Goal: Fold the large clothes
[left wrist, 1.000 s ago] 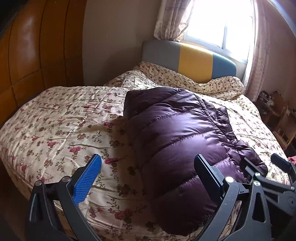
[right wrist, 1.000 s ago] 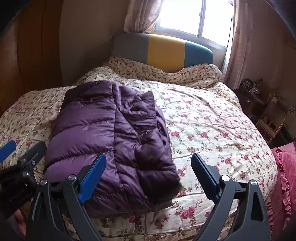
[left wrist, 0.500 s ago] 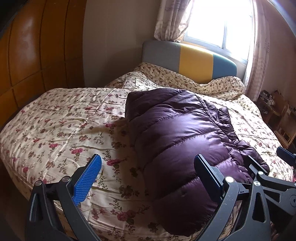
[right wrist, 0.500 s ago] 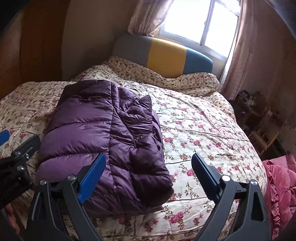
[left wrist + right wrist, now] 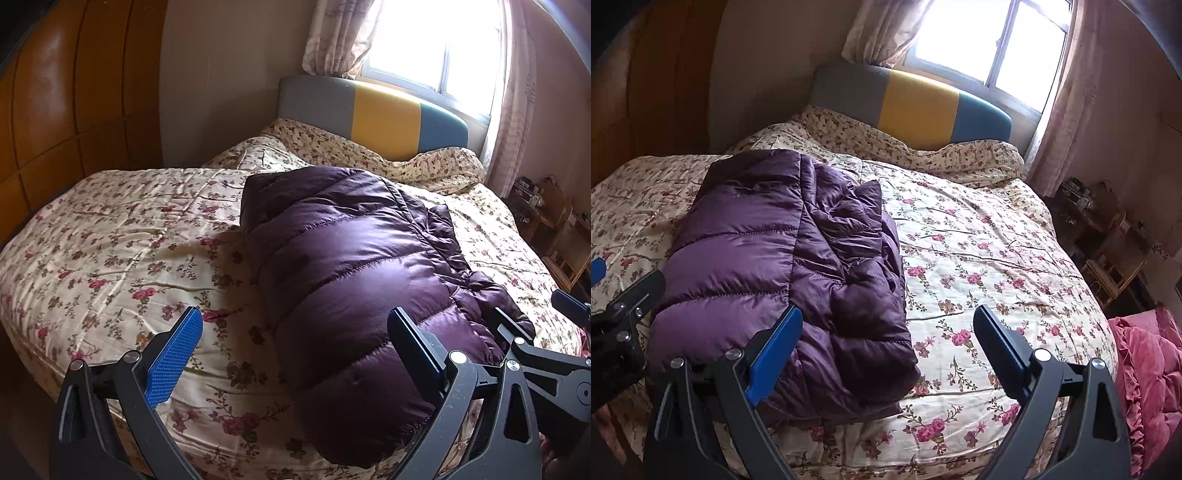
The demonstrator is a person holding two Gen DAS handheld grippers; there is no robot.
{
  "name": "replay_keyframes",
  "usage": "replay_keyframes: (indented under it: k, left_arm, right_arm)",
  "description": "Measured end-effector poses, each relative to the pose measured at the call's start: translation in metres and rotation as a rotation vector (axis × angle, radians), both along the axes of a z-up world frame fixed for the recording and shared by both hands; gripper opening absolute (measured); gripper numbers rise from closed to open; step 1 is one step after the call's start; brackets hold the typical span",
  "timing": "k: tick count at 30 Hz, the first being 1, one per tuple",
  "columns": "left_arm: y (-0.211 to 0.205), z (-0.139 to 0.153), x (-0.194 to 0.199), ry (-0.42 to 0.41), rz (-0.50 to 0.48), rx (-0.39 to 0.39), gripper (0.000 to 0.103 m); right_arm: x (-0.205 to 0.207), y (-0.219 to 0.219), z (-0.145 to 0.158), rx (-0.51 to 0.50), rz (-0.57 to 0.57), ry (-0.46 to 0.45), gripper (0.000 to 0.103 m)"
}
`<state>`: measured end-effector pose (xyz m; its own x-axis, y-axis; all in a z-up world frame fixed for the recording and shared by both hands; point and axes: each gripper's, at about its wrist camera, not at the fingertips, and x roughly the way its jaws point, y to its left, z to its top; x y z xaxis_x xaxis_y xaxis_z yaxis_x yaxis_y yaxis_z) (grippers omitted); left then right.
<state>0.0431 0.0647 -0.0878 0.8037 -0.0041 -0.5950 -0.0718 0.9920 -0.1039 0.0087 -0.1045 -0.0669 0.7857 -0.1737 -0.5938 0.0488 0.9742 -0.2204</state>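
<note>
A purple quilted down jacket (image 5: 351,266) lies folded into a long bundle on the floral bedspread (image 5: 110,240); it also shows in the right wrist view (image 5: 783,251). My left gripper (image 5: 295,332) is open and empty, held above the near end of the jacket without touching it. My right gripper (image 5: 888,328) is open and empty, above the jacket's near right edge. The right gripper also shows at the lower right of the left wrist view (image 5: 532,325). The left gripper's fingers (image 5: 631,295) show at the left edge of the right wrist view.
A grey, yellow and teal headboard (image 5: 373,114) stands under a bright window (image 5: 993,40). Wooden wardrobe panels (image 5: 55,92) line the left wall. A wooden shelf (image 5: 1108,236) stands at the right. A pink ruffled cloth (image 5: 1145,387) lies at the bed's near right corner.
Both grippers have drawn back and risen slightly from the jacket, so more of the bed shows. The jacket has not moved. Both stay open.
</note>
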Motion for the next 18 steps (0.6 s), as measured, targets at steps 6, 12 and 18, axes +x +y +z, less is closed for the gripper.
replay_keyframes:
  k: [6, 12, 18]
  left_arm:
    - [-0.0042, -0.0003, -0.0001, 0.002, 0.026, 0.033, 0.099]
    - [-0.0097, 0.0016, -0.0058, -0.015, 0.030, 0.057, 0.099]
    - [-0.0075, -0.0001, -0.0083, -0.010, 0.038, 0.027, 0.099]
  right_arm:
    - [-0.0013, -0.0023, 0.0002, 0.006, -0.004, 0.000, 0.094]
    - [-0.0023, -0.0038, -0.0003, 0.016, -0.009, 0.001, 0.095]
    - [-0.0022, -0.0044, -0.0011, 0.023, -0.008, 0.005, 0.096]
